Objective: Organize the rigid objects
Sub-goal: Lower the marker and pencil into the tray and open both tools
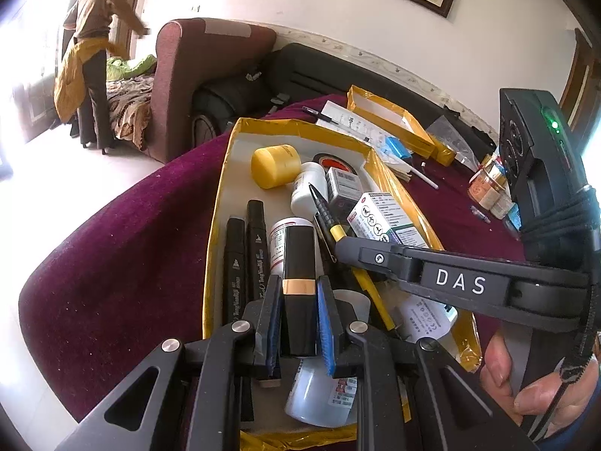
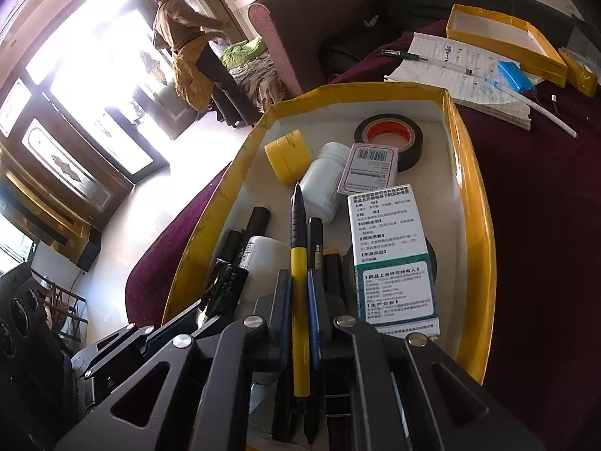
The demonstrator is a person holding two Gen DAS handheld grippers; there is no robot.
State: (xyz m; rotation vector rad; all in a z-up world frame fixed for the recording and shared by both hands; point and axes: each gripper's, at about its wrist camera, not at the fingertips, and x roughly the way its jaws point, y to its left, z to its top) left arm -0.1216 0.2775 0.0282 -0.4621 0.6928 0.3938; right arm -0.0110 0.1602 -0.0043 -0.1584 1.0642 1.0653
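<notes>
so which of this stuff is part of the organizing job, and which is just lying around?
In the job:
- left gripper, shut on black and gold tube
- right gripper, shut on yellow pen
- yellow tray holding bottles, boxes, markers

Lying about:
- notepad
- blue pack
- empty yellow tray

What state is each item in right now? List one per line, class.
Left tool: shut on the black lipstick tube.
Right tool: shut on the yellow pen.
Yellow tray: open, holding items.
Tape roll: lying flat.
White bottle: on its side.
</notes>
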